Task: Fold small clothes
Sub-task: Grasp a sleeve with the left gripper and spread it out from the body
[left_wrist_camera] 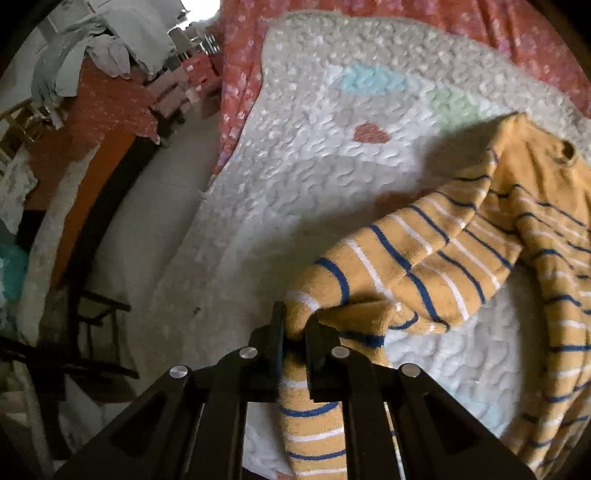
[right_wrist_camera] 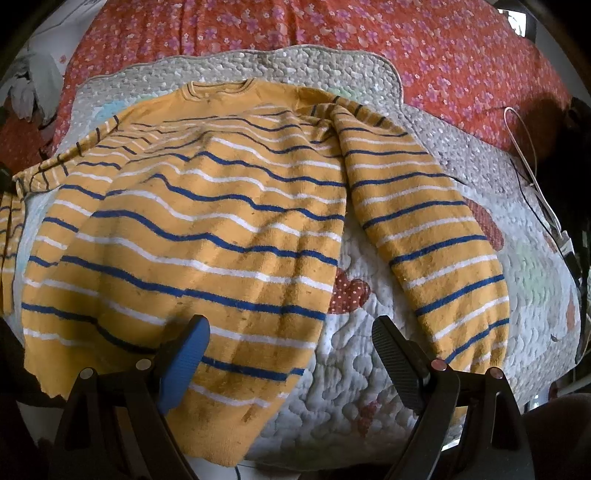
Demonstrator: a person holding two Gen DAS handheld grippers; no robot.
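- On a quilted mat (right_wrist_camera: 354, 369) over a red floral bedspread (right_wrist_camera: 406, 33), a yellow striped sweater (right_wrist_camera: 207, 229) is lying face-up, collar far from the right gripper (right_wrist_camera: 291, 354), hem nearest it.
- Right gripper is hovering w/ jaws spread wide, gripping nothing; blue-padded finger (right_wrist_camera: 184, 358) is sitting over the hem, black finger (right_wrist_camera: 397, 363) over bare mat btwn body & far sleeve (right_wrist_camera: 436, 251).
- Left gripper (left_wrist_camera: 295, 332) is pinching the other sleeve's cuff (left_wrist_camera: 354, 314), jaws closed on the knit; fabric is bunching just ahead of the tips, rest of the sleeve trailing fwd & to the right toward the body.
- Step in hand, by the look: folding that sleeve inward across the chest.
- Doing it well, imo: keeping the cuff pinched firmly, lifting enough to clear the mat, carrying it across so the sleeve is landing flat, w/o twist.
- Right gripper is best pinning or gripping the hem edge so the body isn't dragging along.
- A white cable (right_wrist_camera: 524, 147) is lying well off to the right, not in the way.
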